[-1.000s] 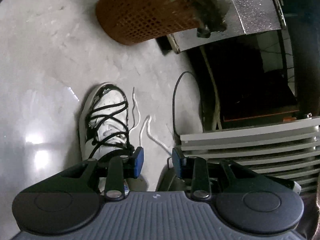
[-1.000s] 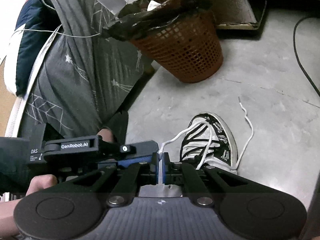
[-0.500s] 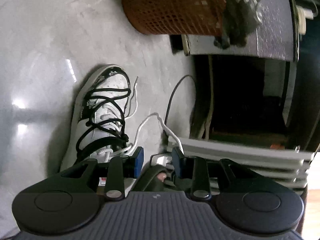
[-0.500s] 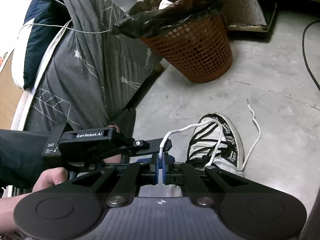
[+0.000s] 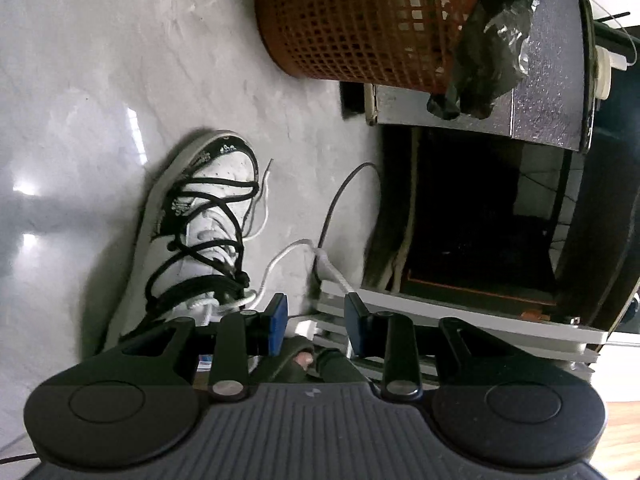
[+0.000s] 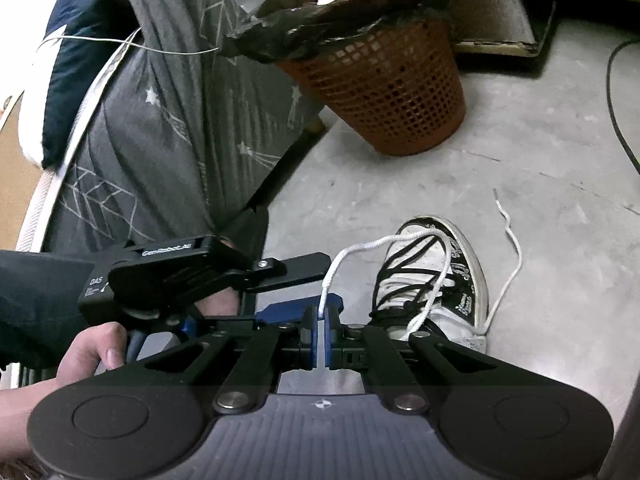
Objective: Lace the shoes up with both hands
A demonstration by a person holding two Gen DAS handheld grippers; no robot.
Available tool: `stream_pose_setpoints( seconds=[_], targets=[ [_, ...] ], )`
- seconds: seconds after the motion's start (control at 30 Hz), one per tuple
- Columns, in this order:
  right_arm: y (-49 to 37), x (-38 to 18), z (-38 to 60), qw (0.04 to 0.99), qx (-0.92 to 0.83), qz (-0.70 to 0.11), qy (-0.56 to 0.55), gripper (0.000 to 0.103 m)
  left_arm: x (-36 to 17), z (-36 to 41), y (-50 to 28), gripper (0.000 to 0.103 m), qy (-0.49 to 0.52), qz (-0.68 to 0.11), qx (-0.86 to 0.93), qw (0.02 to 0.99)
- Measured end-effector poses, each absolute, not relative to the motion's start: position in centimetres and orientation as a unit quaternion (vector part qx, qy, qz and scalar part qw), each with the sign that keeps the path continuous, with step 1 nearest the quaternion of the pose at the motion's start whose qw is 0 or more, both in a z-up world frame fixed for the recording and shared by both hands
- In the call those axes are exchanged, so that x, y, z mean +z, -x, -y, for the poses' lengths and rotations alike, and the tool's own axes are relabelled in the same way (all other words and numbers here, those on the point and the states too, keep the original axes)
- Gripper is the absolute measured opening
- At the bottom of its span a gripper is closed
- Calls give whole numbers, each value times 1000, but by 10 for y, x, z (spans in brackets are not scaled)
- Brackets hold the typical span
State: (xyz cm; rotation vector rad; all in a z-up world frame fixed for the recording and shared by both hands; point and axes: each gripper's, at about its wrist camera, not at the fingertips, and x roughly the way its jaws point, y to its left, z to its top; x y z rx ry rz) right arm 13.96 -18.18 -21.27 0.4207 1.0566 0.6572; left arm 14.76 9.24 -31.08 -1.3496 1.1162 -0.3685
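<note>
- R gripper [image 6: 322,322]: jaws pinched on white lace [image 6: 360,249], just left of shoe [image 6: 436,280].
- L gripper [image 5: 315,316]: jaws wide, nothing between; lace end on its right finger.
- Label "GenRobot.AI", R view only.
- Orange basket [image 6: 394,92] beyond shoe toe; its bag's inside shows in R view only.

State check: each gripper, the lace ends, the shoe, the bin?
right gripper: shut on the white lace, pinched between the blue pads.
left gripper: open, nothing between its fingers.
white lace: one end lifted off the sneaker, other end loose on the floor.
sneaker: on the floor, not tied.
orange mesh bin: upright, black liner bag in it.
</note>
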Motion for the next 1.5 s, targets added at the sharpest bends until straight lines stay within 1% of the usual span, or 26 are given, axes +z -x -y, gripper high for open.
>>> stream_pose_setpoints(
  seconds=[0.27,0.47,0.5,0.53,0.57,0.6,0.67,0.73,0.77,0.83,0.87,1.0,1.07,1.23,1.37,1.43,1.5],
  targets=[
    [-139,-214,181,789,307,-494,-196,4,-308,-91,-150,34,593,-477,-173,625],
    [-139,-212,177,786,318,-494,-191,4,-304,-86,-152,17,564,-486,-176,644],
    [-138,-212,176,786,319,-495,-189,4,-303,-86,-152,11,560,-485,-178,648],
    [-138,-212,176,786,319,-496,-187,4,-301,-85,-153,8,552,-484,-179,655],
    [-138,-213,176,785,319,-496,-187,5,-299,-85,-153,6,544,-483,-180,662],
    [-138,-213,176,785,319,-497,-188,8,-296,-85,-153,4,535,-482,-181,669],
    [-138,-213,175,784,321,-500,-181,10,-288,-82,-157,4,491,-490,-182,697],
    [-139,-211,170,783,325,-508,-155,19,-277,-76,-161,4,426,-502,-185,730],
    [-139,-209,167,785,326,-511,-128,21,-270,-69,-164,4,369,-513,-192,750],
    [-140,-205,160,790,326,-515,-62,21,-257,-51,-166,4,244,-527,-211,786],
    [-138,-204,153,793,335,-509,-11,21,-253,-44,-165,5,203,-527,-222,795],
    [-133,-199,127,778,364,-473,195,21,-241,-21,-156,5,81,-509,-260,817],
    [-132,-201,111,738,409,-446,297,21,-238,-7,-151,6,18,-506,-278,816],
    [-131,-194,93,630,508,-376,451,21,-231,11,-139,6,-64,-485,-302,818],
    [-116,-200,89,525,551,-315,567,21,-228,32,-128,6,-159,-458,-330,810],
    [-110,-202,90,490,562,-291,600,21,-226,37,-124,6,-179,-449,-334,809],
    [-108,-205,93,479,565,-281,610,21,-224,41,-120,6,-194,-441,-338,808]
  ],
)
